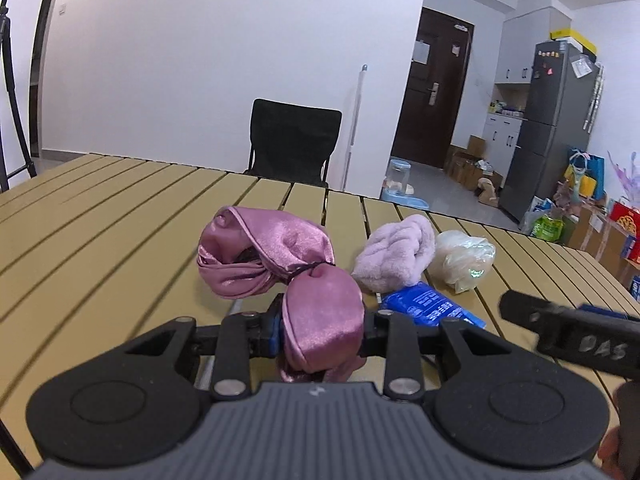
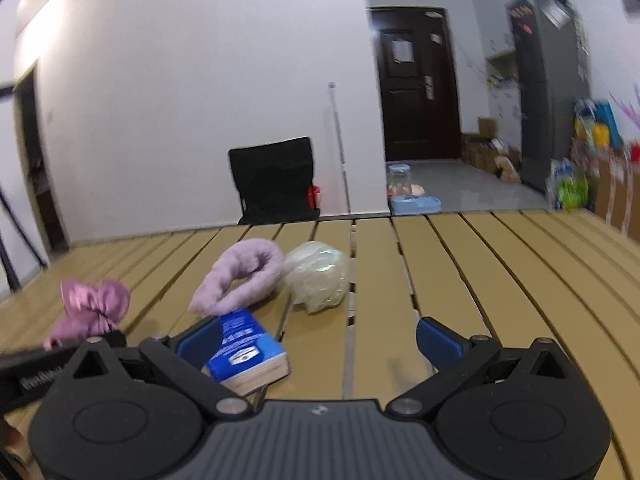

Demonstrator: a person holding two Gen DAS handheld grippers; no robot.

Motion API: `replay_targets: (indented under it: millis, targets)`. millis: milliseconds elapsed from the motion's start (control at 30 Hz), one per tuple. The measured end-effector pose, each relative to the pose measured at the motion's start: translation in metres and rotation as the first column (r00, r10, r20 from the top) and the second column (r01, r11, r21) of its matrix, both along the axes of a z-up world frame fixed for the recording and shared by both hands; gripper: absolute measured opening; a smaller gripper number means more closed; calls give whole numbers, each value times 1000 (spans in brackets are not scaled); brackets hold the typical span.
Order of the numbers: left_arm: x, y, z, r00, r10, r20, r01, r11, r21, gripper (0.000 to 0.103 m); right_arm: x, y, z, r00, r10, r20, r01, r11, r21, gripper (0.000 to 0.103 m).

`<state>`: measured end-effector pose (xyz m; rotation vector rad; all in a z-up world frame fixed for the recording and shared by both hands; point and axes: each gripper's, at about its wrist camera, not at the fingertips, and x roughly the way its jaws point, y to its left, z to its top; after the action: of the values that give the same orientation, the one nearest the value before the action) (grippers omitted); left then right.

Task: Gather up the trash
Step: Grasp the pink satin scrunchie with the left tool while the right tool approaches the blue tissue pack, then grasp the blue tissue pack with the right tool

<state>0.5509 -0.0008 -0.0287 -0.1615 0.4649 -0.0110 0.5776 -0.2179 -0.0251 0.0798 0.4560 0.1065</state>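
My left gripper (image 1: pixel 320 330) is shut on the near lobe of a shiny pink satin cloth (image 1: pixel 264 256), whose far part rests on the tan slatted table (image 1: pixel 100 232). The same pink satin cloth (image 2: pixel 94 306) shows at the left of the right wrist view. My right gripper (image 2: pixel 320 340) stands open just above the table, its left pad against a blue tissue pack (image 2: pixel 244 350) that lies between its fingers. The blue tissue pack (image 1: pixel 430 308) lies right of the cloth. Behind it are a fluffy lilac cloth (image 1: pixel 396 254) and a crumpled clear plastic bag (image 1: pixel 466 258).
A black chair (image 1: pixel 294 140) stands behind the table's far edge, with a white pole (image 1: pixel 354 120) leaning on the wall. Past the right edge are a grey fridge (image 1: pixel 556 128), boxes and bags on the floor. A tripod (image 1: pixel 10 80) stands at far left.
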Motion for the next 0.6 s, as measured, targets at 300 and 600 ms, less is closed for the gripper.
replay_targets:
  millis: [300, 600]
  targets:
    - [-12, 39, 9, 999, 24, 33, -23, 999, -23, 32, 37, 72, -5, 983, 148, -113, -171, 956, -237, 103]
    - [-11, 55, 3, 1000, 15, -2, -15, 999, -37, 32, 70, 74, -25, 959, 154, -239, -188, 974, -127, 88]
